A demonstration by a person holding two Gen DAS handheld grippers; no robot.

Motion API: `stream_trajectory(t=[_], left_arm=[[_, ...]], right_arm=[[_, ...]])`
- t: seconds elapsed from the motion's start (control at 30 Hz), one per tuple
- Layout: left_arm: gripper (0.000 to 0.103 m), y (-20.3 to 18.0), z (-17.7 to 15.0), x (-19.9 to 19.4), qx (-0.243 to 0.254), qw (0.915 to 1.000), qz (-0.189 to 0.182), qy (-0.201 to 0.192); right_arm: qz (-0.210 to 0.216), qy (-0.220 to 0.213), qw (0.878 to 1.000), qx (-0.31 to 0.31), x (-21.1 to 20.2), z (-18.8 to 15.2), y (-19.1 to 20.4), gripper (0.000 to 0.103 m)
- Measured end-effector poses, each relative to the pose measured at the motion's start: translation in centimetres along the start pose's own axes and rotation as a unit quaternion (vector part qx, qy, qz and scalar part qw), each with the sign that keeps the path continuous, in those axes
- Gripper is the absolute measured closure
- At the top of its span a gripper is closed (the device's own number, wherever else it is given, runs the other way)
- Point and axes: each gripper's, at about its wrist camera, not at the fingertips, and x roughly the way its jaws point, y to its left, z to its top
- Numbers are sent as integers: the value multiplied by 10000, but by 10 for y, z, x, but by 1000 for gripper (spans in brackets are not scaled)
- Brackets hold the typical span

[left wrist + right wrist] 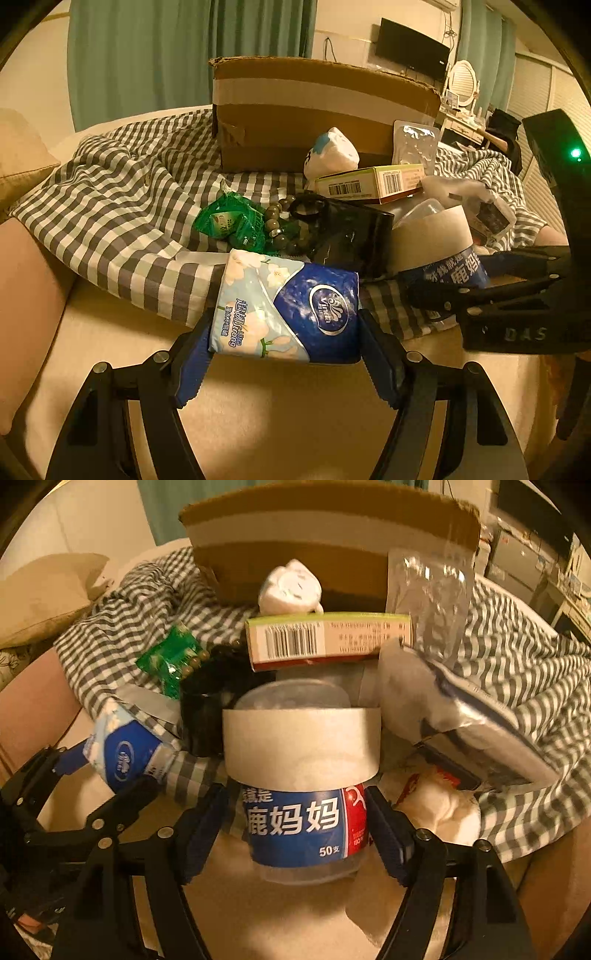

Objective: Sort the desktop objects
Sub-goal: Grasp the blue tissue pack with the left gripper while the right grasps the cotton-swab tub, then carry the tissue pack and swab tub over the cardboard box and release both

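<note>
At the near edge of the pile, the left gripper [286,354] holds the tissue pack [288,314] pinched between its pads. To its right, the right gripper [293,830] straddles the clear floss-pick jar [306,819] — jaws half-wide, a small gap on each side. Best now: centre on the blue label, squeeze evenly, and lift straight — the tape roll [301,746] rests against it.
</note>
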Motion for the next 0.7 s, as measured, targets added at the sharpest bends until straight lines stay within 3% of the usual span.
stream_trajectory(t=[0.33, 0.7], left_arm=[[28, 0, 1, 0, -57, 10000, -43, 6], [28, 0, 5, -13, -107, 9997, -121, -163]], right_arm=[[73, 284, 9991, 291, -17, -22, 1, 41], [-75, 188, 9986, 483, -42, -43, 8, 41]])
